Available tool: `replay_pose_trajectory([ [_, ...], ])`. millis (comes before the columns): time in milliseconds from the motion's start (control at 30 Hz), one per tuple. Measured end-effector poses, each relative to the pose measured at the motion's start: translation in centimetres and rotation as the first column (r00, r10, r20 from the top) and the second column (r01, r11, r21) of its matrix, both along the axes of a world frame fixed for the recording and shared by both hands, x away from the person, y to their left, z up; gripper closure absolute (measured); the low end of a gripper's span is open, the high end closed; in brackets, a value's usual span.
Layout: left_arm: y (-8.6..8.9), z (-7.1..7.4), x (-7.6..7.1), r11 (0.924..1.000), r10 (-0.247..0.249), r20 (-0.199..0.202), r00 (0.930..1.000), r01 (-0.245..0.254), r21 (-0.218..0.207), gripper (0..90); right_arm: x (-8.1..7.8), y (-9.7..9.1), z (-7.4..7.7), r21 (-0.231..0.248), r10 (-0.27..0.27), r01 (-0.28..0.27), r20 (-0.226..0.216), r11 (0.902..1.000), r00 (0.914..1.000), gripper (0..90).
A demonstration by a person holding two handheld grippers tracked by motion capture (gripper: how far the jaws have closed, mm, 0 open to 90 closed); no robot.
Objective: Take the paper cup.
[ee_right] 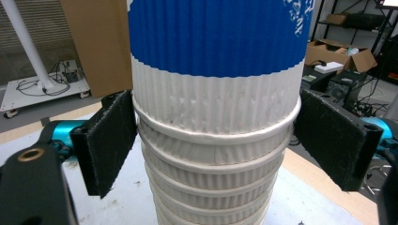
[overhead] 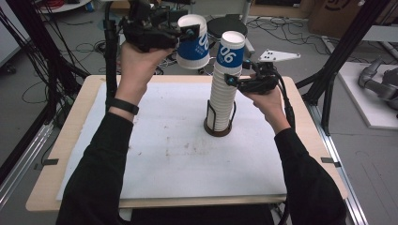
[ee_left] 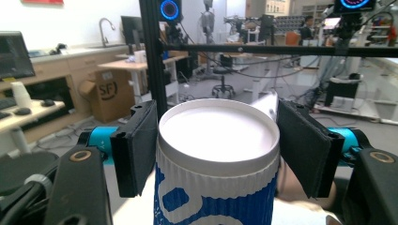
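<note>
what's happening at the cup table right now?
A person with a gripper in each hand is working a tall stack of paper cups standing in a black holder on the table. The left gripper is shut on a single blue-and-white cup, held in the air left of the stack. The right gripper is clamped on the stack just below its top cup.

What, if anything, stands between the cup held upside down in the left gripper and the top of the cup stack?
Nothing visible does. The cup hangs in the left gripper beside the stack, with open air between them.
</note>
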State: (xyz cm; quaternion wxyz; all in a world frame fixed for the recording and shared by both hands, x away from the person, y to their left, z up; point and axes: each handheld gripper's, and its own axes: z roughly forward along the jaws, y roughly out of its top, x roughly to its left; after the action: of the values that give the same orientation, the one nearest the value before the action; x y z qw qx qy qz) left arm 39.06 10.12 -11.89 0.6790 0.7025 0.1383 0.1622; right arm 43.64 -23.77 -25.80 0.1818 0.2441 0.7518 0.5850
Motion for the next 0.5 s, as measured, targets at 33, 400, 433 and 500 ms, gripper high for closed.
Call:
replay_pose_trajectory([
  [33, 0.2, -0.5, -0.1, 1.0000, -0.006, -0.001, 1.0000, 0.006, -0.005, 31.6, 0.0, 0.0, 0.0, 0.000, 0.000, 0.000, 0.000, 1.0000, 1.0000, 14.5],
  [400, 2.0, -4.3, -1.3, 0.9999, -0.011, -0.025, 0.9996, 0.010, -0.009, 31.6, 0.0, 0.0, 0.0, -0.005, 0.002, -0.002, 0.008, 1.0000, 1.0000, 14.3],
  [433, 2.0, -4.6, -1.4, 0.9999, -0.011, -0.027, 0.9996, 0.011, -0.010, 31.6, 0.0, 0.0, 0.0, -0.007, 0.001, -0.001, 0.009, 1.0000, 1.0000, 14.3],
  [500, 2.0, -5.1, -1.7, 0.9999, -0.015, -0.034, 0.9993, 0.015, 0.008, 31.5, -0.1, -0.1, 0.0, -0.008, 0.003, -0.003, 0.008, 1.0000, 1.0000, 14.1],
])
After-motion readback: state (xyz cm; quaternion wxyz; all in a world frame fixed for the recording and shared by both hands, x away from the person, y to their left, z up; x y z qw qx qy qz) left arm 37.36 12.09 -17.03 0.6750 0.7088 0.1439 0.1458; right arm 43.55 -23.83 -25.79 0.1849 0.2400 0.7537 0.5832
